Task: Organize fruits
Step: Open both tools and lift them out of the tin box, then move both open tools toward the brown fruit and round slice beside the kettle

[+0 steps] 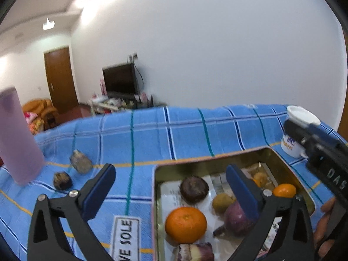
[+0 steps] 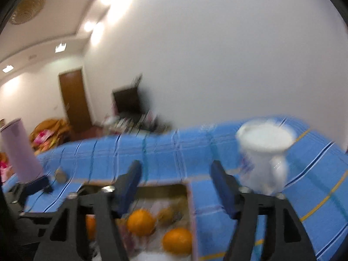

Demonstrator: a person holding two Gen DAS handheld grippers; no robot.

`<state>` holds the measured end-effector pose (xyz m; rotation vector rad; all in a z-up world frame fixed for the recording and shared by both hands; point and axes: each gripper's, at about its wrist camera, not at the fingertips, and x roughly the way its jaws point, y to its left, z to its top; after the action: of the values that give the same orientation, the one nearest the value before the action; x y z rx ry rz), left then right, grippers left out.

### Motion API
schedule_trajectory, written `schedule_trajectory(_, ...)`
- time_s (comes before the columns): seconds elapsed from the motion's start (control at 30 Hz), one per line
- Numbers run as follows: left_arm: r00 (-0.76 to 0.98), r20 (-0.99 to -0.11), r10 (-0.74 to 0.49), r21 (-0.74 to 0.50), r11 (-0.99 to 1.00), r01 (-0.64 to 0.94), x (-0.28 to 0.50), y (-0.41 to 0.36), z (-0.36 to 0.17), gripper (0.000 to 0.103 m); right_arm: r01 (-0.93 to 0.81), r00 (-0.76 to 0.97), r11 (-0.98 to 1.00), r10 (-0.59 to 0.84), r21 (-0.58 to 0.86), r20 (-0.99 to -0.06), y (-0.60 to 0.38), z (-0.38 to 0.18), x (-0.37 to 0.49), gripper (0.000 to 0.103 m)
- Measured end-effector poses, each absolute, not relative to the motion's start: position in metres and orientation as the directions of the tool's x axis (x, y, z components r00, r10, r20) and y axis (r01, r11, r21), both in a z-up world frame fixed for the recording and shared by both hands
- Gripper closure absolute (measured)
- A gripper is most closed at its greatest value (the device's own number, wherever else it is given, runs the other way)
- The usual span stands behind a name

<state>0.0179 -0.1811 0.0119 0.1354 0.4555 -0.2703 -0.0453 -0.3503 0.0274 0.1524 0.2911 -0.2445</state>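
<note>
Two sets of tongs, left (image 1: 170, 188) and right (image 2: 175, 187), spread wide with nothing between the pads, above a rectangular gold tin (image 1: 195, 163) on the blue plaid tabletop (image 1: 152, 130). Inside the tin: oranges (image 1: 186, 223), a purple sweet potato (image 1: 238, 219) lying lengthwise toward the near rim, a dark round fruit (image 1: 194, 188). Left of the tin, open cloth up to two brown fruits (image 1: 81, 161) and a pink bottle (image 1: 18, 137); right of it, a white mug (image 2: 264, 152) near the far edge.
</note>
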Motion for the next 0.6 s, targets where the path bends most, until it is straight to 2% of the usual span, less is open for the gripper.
schedule_trajectory(0.07, 0.891, -0.403, -0.208, 0.096, 0.959, 0.267, 0.013, -0.180, 0.015, 0.000, 0.308, 0.933, 0.946, -0.281, 0.095, -0.226, -0.349, 0.029, -0.055, 0.016)
schedule_trajectory(0.23, 0.933, -0.324, -0.154, 0.188, 0.956, 0.224, 0.003, -0.185, 0.013, 0.000, 0.287, 0.944, 0.953, -0.264, 0.098, -0.197, -0.344, 0.032, -0.060, 0.016)
schedule_trajectory(0.4, 0.936, -0.316, -0.153, 0.204, 0.953, 0.224, 0.001, -0.185, 0.013, 0.000, 0.277, 0.939, 0.958, -0.255, 0.069, -0.230, -0.338, 0.031, -0.058, 0.016)
schedule_trajectory(0.6, 0.931, -0.330, -0.158, 0.194, 0.953, 0.231, -0.004, -0.179, 0.013, 0.000, 0.307, 0.933, 0.949, -0.287, 0.066, -0.218, -0.338, 0.030, -0.064, 0.016)
